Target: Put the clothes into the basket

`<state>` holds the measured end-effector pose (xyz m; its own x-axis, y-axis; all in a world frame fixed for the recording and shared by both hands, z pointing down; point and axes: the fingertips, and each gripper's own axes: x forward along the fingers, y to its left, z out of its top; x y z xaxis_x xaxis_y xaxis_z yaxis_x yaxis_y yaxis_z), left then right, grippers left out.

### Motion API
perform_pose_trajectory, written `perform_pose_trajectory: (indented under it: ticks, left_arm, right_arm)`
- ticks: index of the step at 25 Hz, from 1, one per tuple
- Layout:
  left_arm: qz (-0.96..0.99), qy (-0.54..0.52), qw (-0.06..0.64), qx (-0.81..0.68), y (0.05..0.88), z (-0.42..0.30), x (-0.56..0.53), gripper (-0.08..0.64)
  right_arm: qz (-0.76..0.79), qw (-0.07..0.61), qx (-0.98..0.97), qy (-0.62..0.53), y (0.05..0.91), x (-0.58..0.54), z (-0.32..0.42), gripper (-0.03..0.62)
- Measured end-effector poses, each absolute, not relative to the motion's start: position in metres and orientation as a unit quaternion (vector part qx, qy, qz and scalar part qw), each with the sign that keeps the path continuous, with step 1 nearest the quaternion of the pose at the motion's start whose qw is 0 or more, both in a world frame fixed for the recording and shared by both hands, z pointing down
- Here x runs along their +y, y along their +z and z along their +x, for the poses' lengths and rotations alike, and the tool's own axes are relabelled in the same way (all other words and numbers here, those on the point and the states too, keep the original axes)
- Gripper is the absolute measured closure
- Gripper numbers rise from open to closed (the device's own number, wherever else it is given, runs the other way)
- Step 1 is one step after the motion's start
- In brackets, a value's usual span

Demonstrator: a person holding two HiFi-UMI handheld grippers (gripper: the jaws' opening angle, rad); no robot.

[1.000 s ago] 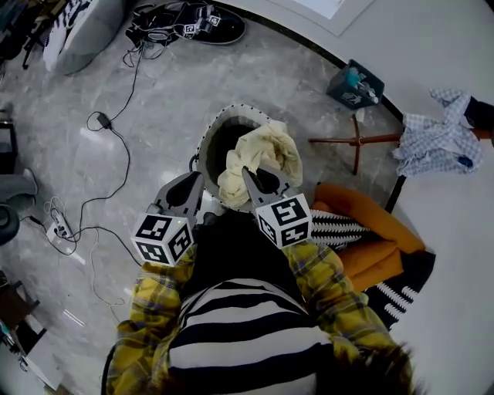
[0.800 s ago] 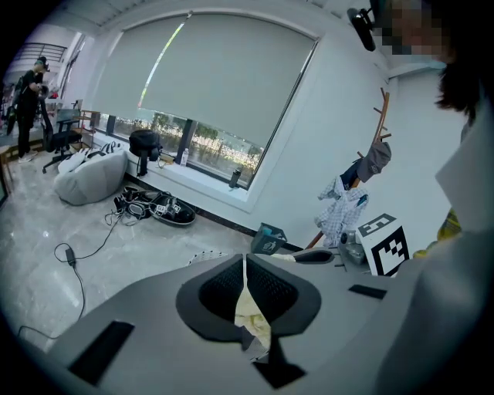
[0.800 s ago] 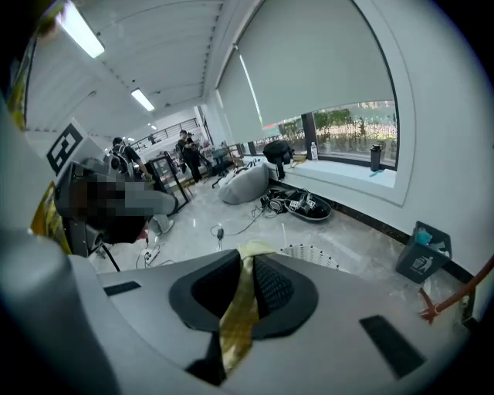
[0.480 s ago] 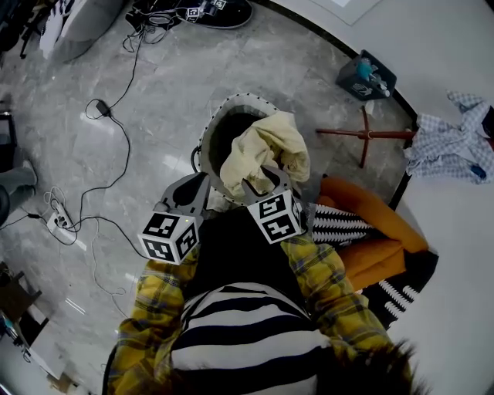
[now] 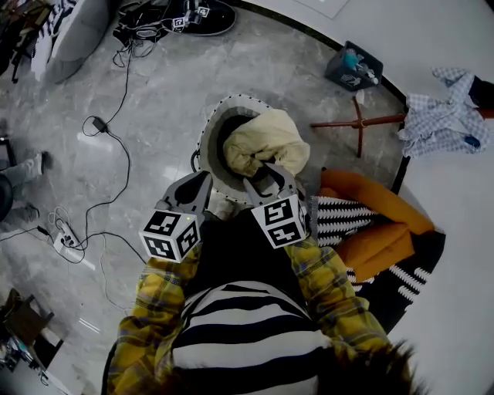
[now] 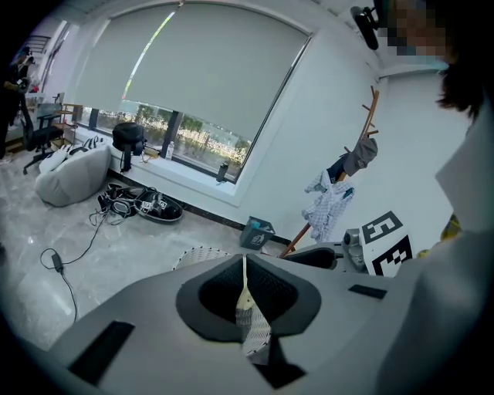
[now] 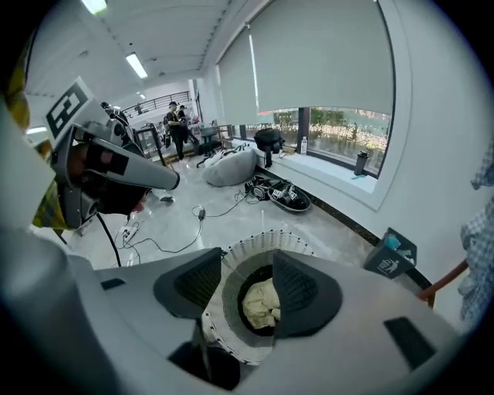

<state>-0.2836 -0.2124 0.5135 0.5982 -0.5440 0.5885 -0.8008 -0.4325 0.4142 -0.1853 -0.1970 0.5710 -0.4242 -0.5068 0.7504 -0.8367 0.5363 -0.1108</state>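
No words, brand names or numbers are coming through legibly in any view; only coded signs are showing. Black-and-white square markers are sitting on the left cube [image 5: 167, 235] of the left gripper [image 5: 201, 182], on the near side of the basket [image 5: 207, 135]. Others are sitting on the right cube [image 5: 280, 222] of the right gripper [image 5: 265, 176], also on the basket's near side. They are reading as block patterns, not letters. Similar markers are showing on the black gear [image 5: 202, 17] on the floor well beyond the basket. The small dark bin [image 7: 390, 258], right of the basket, is carrying a white litter pictogram on its side, with no readable text on it.
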Motion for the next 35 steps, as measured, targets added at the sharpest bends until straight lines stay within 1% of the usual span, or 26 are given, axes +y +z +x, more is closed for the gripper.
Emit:
perform_pose_trajectory:
  ticks: [5, 15, 21, 28, 35]
  left_arm:
    - [0.851, 0.185, 0.328, -0.367, 0.499, -0.278, -0.211, 0.535]
    - [0.903, 0.178, 0.291, -0.261, 0.451, -0.214, -0.196, 0.535]
    - [0.935, 0.176, 0.261, -0.164, 0.426, -0.147, -0.182, 0.535]
    - [0.952, 0.177, 0.231, -0.096, 0.407, -0.063, -0.165, 0.535]
    - [0.964, 0.169, 0.202, -0.044, 0.390, 0.028, -0.146, 0.535]
  right_arm:
    - [0.475, 0.296, -0.791, 0.246, 0.541, -0.192, -0.181, 0.379]
    - [0.606, 0.191, -0.731, 0.249, 0.465, -0.151, -0.113, 0.397]
    - [0.691, 0.137, -0.667, 0.244, 0.430, -0.115, -0.056, 0.417]
    - [0.753, 0.097, -0.606, 0.237, 0.404, -0.074, 0.019, 0.420]
    - [0.786, 0.073, -0.575, 0.217, 0.388, -0.053, 0.097, 0.419]
